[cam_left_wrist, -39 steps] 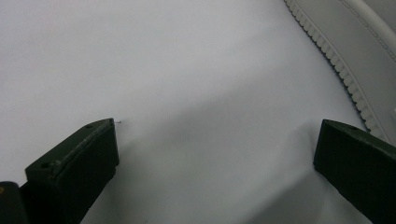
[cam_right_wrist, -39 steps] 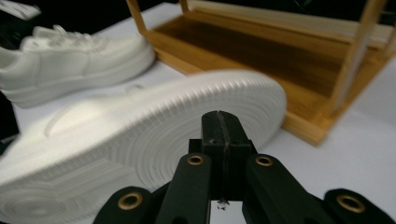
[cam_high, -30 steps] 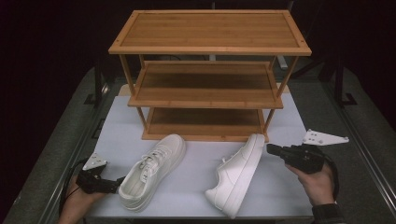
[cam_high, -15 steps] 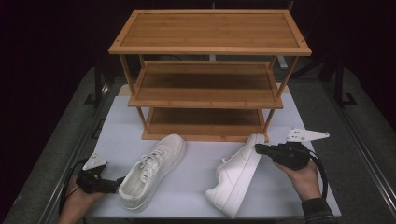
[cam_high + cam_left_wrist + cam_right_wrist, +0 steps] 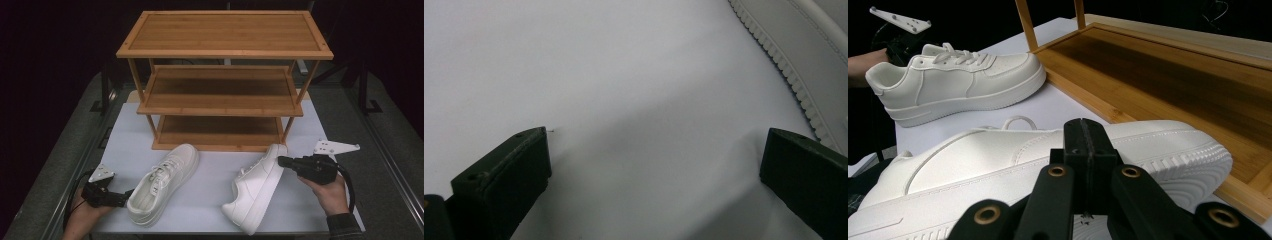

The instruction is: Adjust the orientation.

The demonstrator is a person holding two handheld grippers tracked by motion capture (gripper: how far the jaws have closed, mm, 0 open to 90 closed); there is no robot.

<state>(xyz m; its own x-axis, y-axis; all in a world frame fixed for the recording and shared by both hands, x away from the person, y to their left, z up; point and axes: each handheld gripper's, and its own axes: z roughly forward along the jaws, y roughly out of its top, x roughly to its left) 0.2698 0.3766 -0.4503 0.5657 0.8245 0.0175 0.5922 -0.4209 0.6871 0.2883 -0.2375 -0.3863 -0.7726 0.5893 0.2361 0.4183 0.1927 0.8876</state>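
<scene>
**Two white sneakers before the bamboo rack**

We could not see from the right gripper view whether the closed jaw tips actually pressed on the shoe; they met with nothing between them, right at the ribbed sole edge near its toe. In the left gripper view, the shoe beside the jaw was cut off at the frame, leaving just a strip of serrated rubber sole and smooth upper.

The right gripper pointed at the right white leather sneaker, its shut tips at the toe end of that shoe, which lay tipped on its side with the toe near the three-shelf bamboo shoe rack. The left gripper stood open, its black jaws wide apart over the pale tabletop mat, its tips just beside the heel of the left white lace-up sneaker, which sat upright.

The sneakers looked smooth, with chunky grooved soles; the rack was warm-toned slatted wood with raised rims. The mat was matt and plain.
</scene>
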